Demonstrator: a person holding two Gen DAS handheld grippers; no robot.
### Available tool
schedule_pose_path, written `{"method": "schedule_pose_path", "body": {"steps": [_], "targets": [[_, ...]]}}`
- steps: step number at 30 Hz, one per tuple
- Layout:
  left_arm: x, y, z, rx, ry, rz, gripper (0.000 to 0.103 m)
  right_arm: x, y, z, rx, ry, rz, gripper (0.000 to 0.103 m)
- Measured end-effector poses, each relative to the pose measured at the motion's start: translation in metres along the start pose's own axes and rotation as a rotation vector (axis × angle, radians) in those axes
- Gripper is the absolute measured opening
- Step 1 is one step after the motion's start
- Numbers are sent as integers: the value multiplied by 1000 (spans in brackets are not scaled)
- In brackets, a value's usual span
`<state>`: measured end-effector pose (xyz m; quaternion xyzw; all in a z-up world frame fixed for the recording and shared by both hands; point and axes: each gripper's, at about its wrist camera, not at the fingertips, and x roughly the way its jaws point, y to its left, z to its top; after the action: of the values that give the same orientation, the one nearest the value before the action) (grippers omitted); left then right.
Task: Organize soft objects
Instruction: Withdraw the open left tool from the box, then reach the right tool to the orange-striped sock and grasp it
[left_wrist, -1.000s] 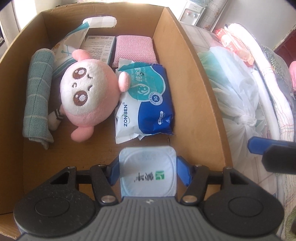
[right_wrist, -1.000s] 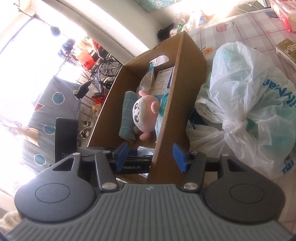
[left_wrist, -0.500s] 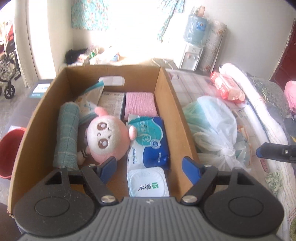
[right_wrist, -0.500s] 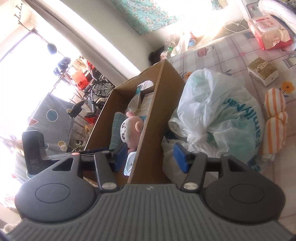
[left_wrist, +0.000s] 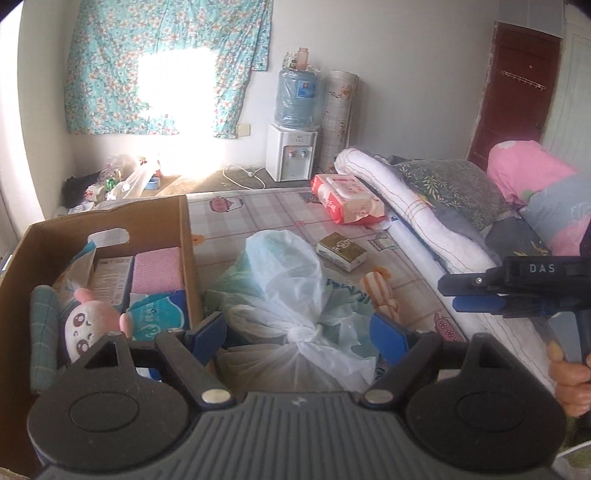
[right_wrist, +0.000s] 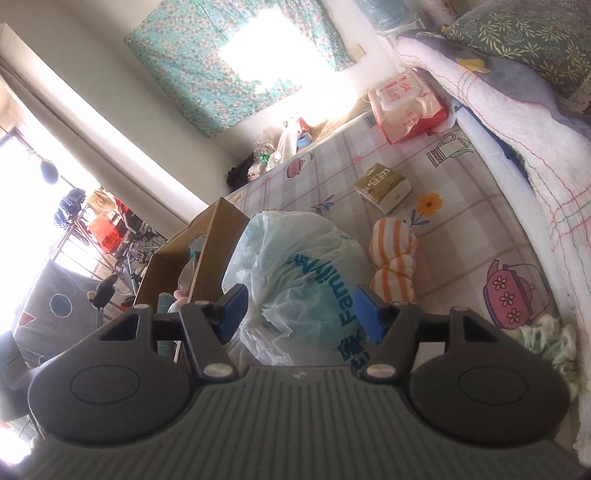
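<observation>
In the left wrist view, the left gripper (left_wrist: 299, 334) has its jaws wide apart and holds nothing. It is above a knotted white plastic bag (left_wrist: 284, 295). On the left stands the cardboard box (left_wrist: 186, 236), and inside it lie a pink plush toy (left_wrist: 92, 325), a rolled green towel (left_wrist: 42, 332), a pink cloth (left_wrist: 157, 273) and a blue wipes pack (left_wrist: 159, 314). The right gripper (left_wrist: 476, 295) is seen from the side at the right edge.

In the right wrist view, the right gripper (right_wrist: 301, 314) is also spread apart and empty, over the same bag (right_wrist: 295, 280). An orange striped soft toy (right_wrist: 393, 258) lies just beside the bag on the checked mat (right_wrist: 461, 229). A small tissue pack (right_wrist: 384, 186) lies further away.
</observation>
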<state>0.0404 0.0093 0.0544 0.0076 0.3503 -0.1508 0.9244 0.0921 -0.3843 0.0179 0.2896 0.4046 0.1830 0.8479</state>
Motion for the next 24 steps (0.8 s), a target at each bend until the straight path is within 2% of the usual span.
{"method": "schedule_pose_path", "body": {"steps": [5,11,17,18,24], "targets": [[28,-39,-12,52,-10,-71,83,18,-31,-2,44,19,-35,63],[60,-59,-21,69,28,-59,68,66,-58,19,70,92,-46,56],[65,-59,-24,75,31,-39,68,121,-75,31,63,189,-100,46],[64,-59,-24,75,29,-38,68,127,-79,30,70,209,-96,40],[66,-63,-28,74,34,-66,68,125,-93,24,96,227,-59,35]]}}
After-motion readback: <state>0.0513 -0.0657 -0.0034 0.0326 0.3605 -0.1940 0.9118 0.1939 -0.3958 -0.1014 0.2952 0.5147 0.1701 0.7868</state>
